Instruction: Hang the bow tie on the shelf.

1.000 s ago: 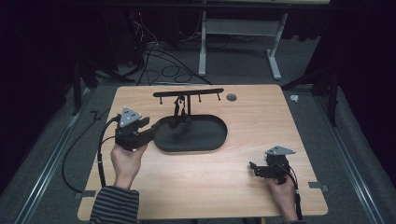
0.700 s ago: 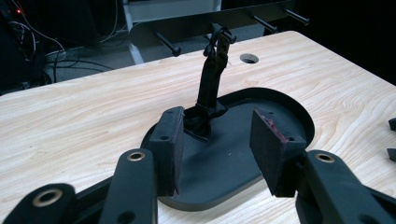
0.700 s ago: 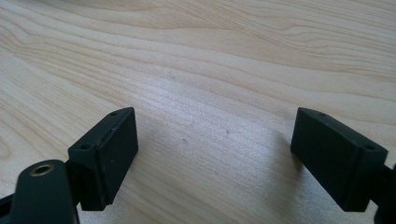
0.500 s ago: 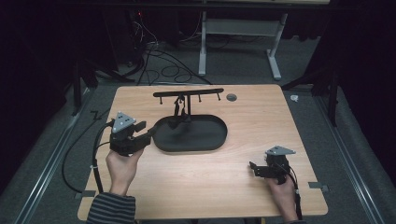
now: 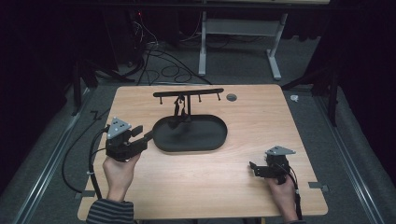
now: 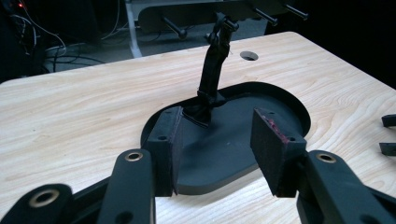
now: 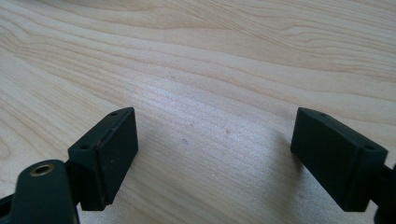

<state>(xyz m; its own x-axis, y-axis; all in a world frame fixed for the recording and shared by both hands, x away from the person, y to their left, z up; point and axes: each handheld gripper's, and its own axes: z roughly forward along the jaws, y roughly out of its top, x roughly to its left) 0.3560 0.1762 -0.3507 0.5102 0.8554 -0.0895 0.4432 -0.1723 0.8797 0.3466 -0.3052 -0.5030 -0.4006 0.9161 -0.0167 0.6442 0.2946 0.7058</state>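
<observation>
The left gripper (image 5: 140, 136), fingers spread and empty, sits at the near-left rim of the black oval stand tray (image 5: 205, 142), likely lining up on the dark strap (image 6: 212, 74) hanging from its T-shaped rack. The right gripper (image 5: 254, 169) rests on the wooden counter (image 5: 261, 121), fingers wide apart. What the strap is stays unclear.

A dark lab or studio: a lone wooden table (image 5: 243, 186) on grey carpet, cables (image 5: 154, 60) strewn at far left, a white desk frame (image 5: 238, 32) beyond.
</observation>
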